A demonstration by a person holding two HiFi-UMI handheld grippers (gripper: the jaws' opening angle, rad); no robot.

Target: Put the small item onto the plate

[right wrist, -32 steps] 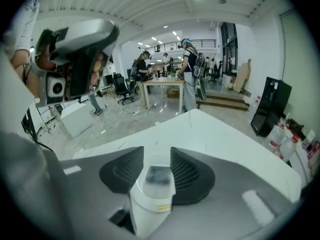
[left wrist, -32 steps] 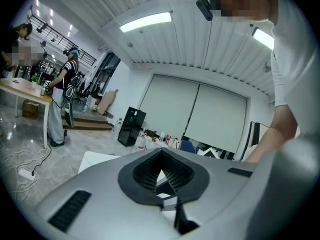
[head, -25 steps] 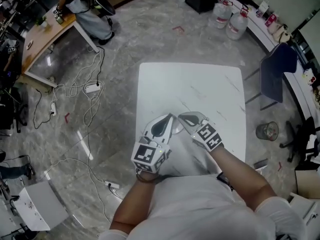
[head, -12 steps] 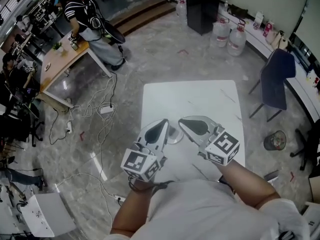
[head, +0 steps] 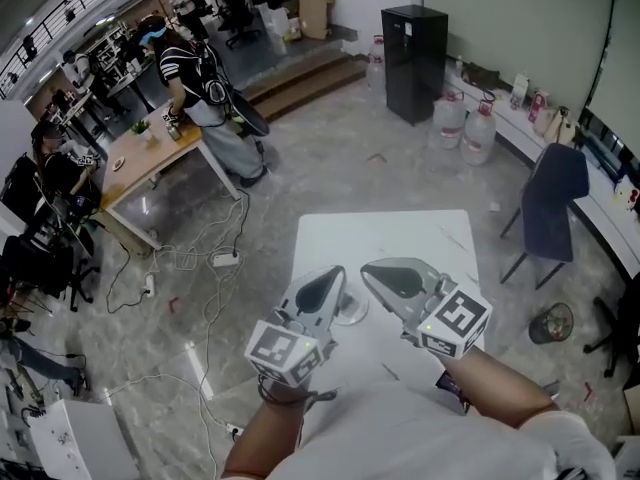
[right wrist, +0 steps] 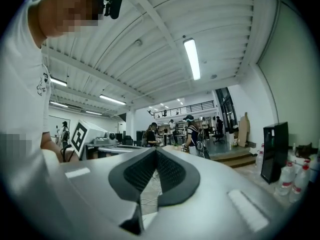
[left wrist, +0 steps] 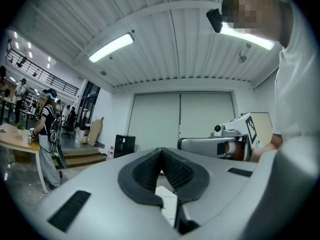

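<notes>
Both tongs are clenched with nothing in them. In the left gripper view the left tongs (left wrist: pixel 161 150) have their dark ribbed pads meeting at the tips, and only a strip of white table (left wrist: pixel 167 201) shows in the gap lower down. In the right gripper view the right tongs (right wrist: pixel 156 152) are pressed together the same way, empty.

From the head view we can make out a pale round rim, which we take for the plate (head: pixel 353 311). It lies on the table between the two tools and is partly hidden behind the left tongs (head: pixel 334 277). We cannot make out the small item in any view. The right tongs (head: pixel 374 270) are held just beside the left ones, above the plate's far side, with the tips close together but apart.

Each tool carries its marker cube, the left cube (head: pixel 284 353) and the right cube (head: pixel 456 320), both near our forearms.

Around the table (head: pixel 400 233) the grey stone floor carries loose cables (head: pixel 213 260) on the left. A blue chair (head: pixel 549 200) and a wire bin (head: pixel 552 323) stand to the right. Farther off are water jugs (head: pixel 466 123), a black cabinet (head: pixel 413 48), and a person (head: pixel 205 93) standing at a wooden table (head: pixel 150 160).
</notes>
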